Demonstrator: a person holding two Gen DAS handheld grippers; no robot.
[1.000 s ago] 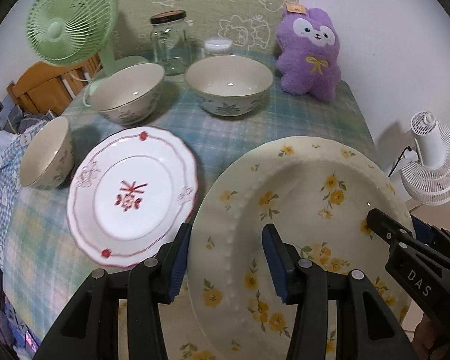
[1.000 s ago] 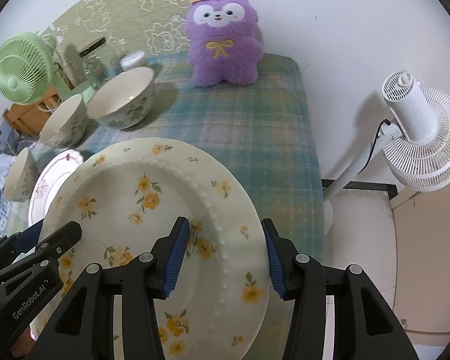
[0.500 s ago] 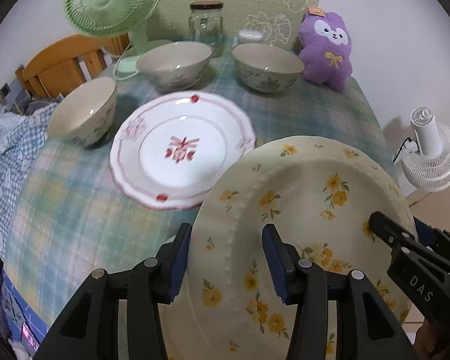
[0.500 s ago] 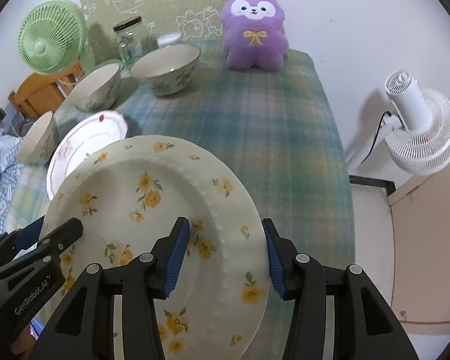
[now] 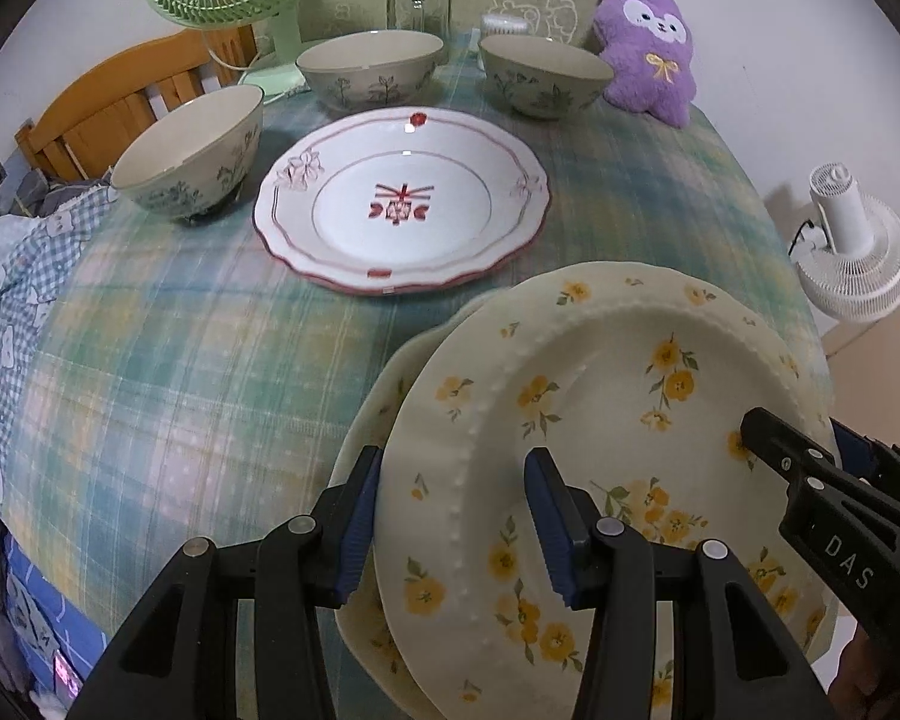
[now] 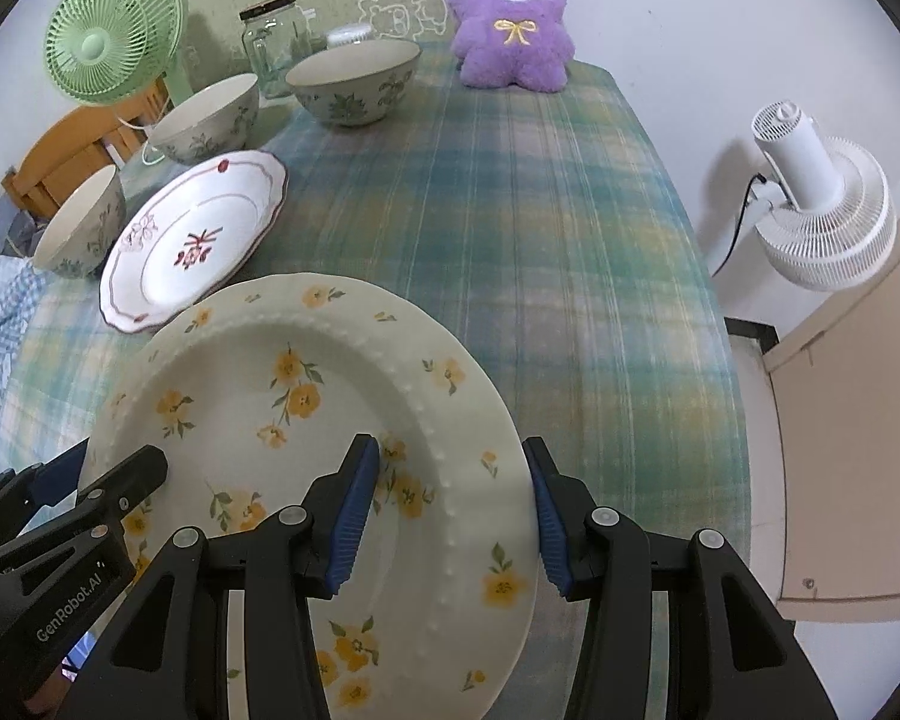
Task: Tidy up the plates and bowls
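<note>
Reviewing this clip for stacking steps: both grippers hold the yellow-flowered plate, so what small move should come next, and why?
Probably lower it straight down. The left gripper and right gripper each clamp an opposite rim of the yellow-flowered plate, and a second matching plate peeks out just beneath it, roughly lined up. The red-patterned plate and the three bowls lie farther off.

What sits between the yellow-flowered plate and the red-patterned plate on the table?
Nothing: only bare green plaid tablecloth separates the cream yellow-flowered plate from the white red-patterned plate. The left wrist view shows that gap; in the right wrist view their rims overlap.
</note>
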